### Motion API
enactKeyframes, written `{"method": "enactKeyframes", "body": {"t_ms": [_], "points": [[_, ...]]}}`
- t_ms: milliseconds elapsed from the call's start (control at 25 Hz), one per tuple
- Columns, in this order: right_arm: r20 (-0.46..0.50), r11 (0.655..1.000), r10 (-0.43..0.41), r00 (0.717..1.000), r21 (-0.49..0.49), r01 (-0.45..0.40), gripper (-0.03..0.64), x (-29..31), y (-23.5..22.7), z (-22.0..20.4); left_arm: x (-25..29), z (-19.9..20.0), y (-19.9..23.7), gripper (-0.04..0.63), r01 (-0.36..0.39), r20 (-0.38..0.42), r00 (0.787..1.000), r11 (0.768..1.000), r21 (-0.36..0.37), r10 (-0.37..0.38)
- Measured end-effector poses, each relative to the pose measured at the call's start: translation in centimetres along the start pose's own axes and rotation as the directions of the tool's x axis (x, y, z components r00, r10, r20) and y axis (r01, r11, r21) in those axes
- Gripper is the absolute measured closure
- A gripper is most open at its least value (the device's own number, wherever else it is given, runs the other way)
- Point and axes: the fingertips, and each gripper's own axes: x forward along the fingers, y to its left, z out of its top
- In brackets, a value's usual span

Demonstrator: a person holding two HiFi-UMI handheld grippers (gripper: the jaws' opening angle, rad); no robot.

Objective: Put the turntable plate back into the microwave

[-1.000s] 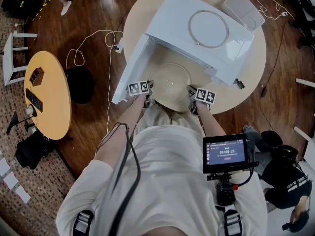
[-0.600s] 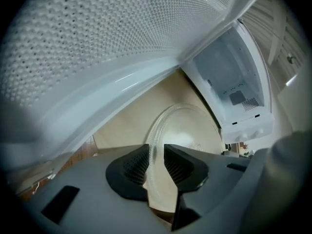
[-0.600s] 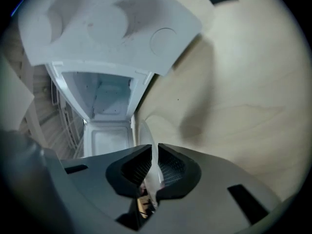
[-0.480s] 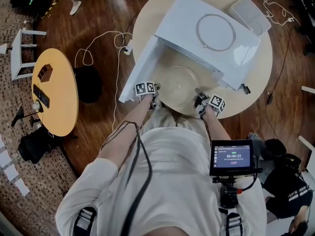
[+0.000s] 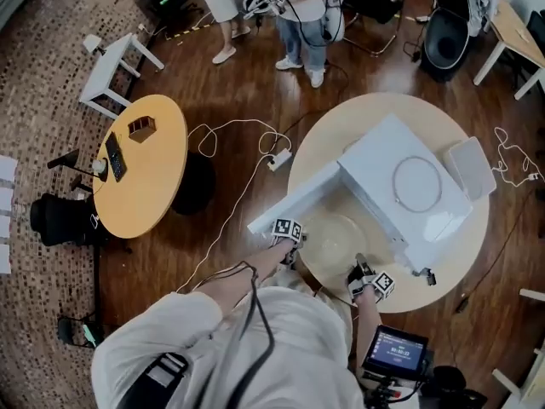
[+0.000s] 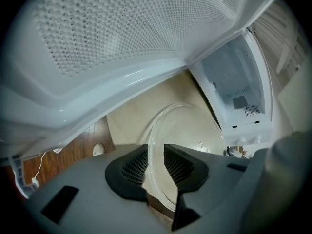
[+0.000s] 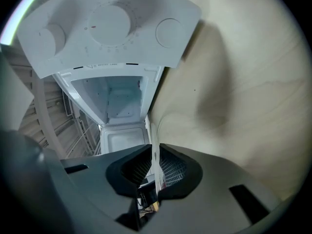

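The clear glass turntable plate point(image 5: 336, 239) hangs just in front of the open white microwave point(image 5: 402, 184), over the round pale table point(image 5: 460, 258). My left gripper point(image 5: 299, 240) is shut on the plate's left rim, beside the swung-out door point(image 5: 294, 201). My right gripper point(image 5: 360, 273) is shut on the plate's near right rim. In the left gripper view the plate point(image 6: 187, 130) runs between the pads of the left gripper point(image 6: 156, 162), with the cavity point(image 6: 237, 87) beyond. In the right gripper view the plate's rim point(image 7: 155, 152) stands edge-on in the right gripper point(image 7: 155, 168), below the control panel point(image 7: 107, 28).
A white box point(image 5: 471, 167) sits on the table behind the microwave. A power strip point(image 5: 278, 159) and white cable lie on the wood floor. To the left stand a yellow round table point(image 5: 140, 164) and a white stool point(image 5: 119, 58). People point(image 5: 298, 2) stand at the back.
The head view has swung up and takes in more of the room. The right gripper has rolled, tilting the plate. Both grippers keep the plate before the open microwave.
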Motion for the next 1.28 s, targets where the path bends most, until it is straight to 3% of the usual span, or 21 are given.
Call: {"method": "enactKeyframes", "body": {"t_ms": [200, 360, 560, 680, 760, 840, 1120, 1280], "points": [[0.085, 0.998, 0.053, 0.995, 0.03, -0.056, 0.583, -0.2, 0.5, 1.2, 0.4, -0.6, -0.2, 0.494, 0.025, 0.006, 1.0, 0.998, -0.05, -0.025], [0.123, 0.998, 0.045, 0.991, 0.036, -0.05, 0.583, 0.1, 0.3, 1.8, 0.5, -0.1, -0.3, 0.494, 0.04, 0.015, 0.999, 0.997, -0.065, -0.039], [0.08, 0.999, -0.009, 0.997, 0.046, 0.005, 0.561, 0.7, -0.1, 1.1, 0.2, -0.4, -0.1, 0.494, 0.044, 0.016, 0.999, 0.996, -0.082, -0.043], [-0.034, 0.997, -0.066, 0.997, -0.052, 0.065, 0.56, 1.5, 0.0, -0.1, 0.0, -0.8, -0.7, 0.494, 0.062, -0.002, 0.998, 0.993, -0.098, -0.062], [-0.144, 0.986, -0.119, 0.982, -0.13, 0.1, 0.56, 2.2, -0.6, -1.8, 0.1, -0.8, -1.3, 0.494, 0.088, -0.007, 0.996, 0.991, -0.105, -0.089], [-0.192, 0.978, -0.149, 0.97, -0.174, 0.116, 0.56, 2.5, -0.7, -2.8, 0.2, -0.7, -2.0, 0.494, 0.116, -0.009, 0.993, 0.987, -0.11, -0.118], [-0.137, 0.996, -0.048, 0.989, -0.076, 0.037, 0.589, 2.4, 1.2, -3.2, 0.1, -1.0, -2.5, 0.494, 0.154, 0.002, 0.988, 0.982, -0.11, -0.155], [-0.145, 0.993, -0.024, 0.989, -0.119, 0.006, 0.589, 2.4, 2.7, -3.1, -0.5, -0.9, -2.8, 0.494, 0.188, 0.019, 0.982, 0.977, -0.096, -0.187]]}}
